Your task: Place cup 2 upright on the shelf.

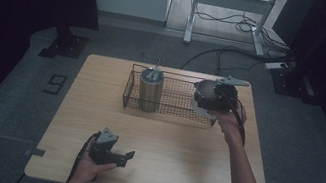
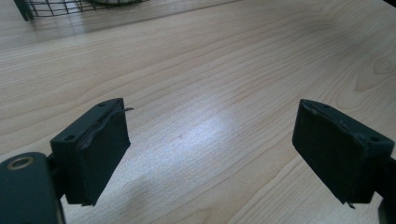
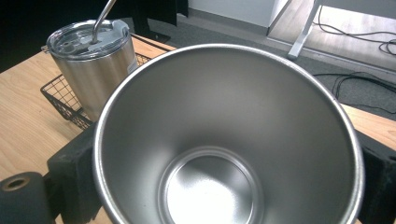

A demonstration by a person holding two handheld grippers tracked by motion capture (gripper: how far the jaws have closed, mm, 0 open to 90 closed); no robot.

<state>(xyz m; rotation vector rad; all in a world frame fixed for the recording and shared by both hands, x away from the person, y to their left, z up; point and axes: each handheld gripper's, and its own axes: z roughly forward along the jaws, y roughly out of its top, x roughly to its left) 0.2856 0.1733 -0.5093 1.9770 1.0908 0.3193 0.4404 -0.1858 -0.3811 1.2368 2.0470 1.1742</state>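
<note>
A: Around the table (image 1: 158, 136), from the high view, what's the room like?

B: Dim. Grey floor, dark curtains at both sides, a white frame (image 1: 229, 4) and loose cables (image 1: 244, 24) beyond the table's far edge. The top is pale wood.

A: And on it?

B: A wire basket (image 1: 173, 96) near the far edge. A lidded steel tumbler (image 1: 150, 89) stands upright in the basket's left end. The right gripper (image 1: 212, 100) is over the basket's right end, and the left gripper (image 1: 112, 153) lies by the table's near edge, well apart from the basket.

A: Left gripper view?

B: Its jaws are spread wide over bare wood grain, nothing between them. A corner of the basket (image 2: 70, 7) sits at the top.

A: Right gripper view?

B: Its jaws pinch an open steel cup (image 3: 229, 140) from both sides: shiny, tapered, empty inside. Behind it the tumbler (image 3: 93, 60) shows a clear lid and a metal straw (image 3: 103, 16), standing in the basket (image 3: 65, 100).
</note>
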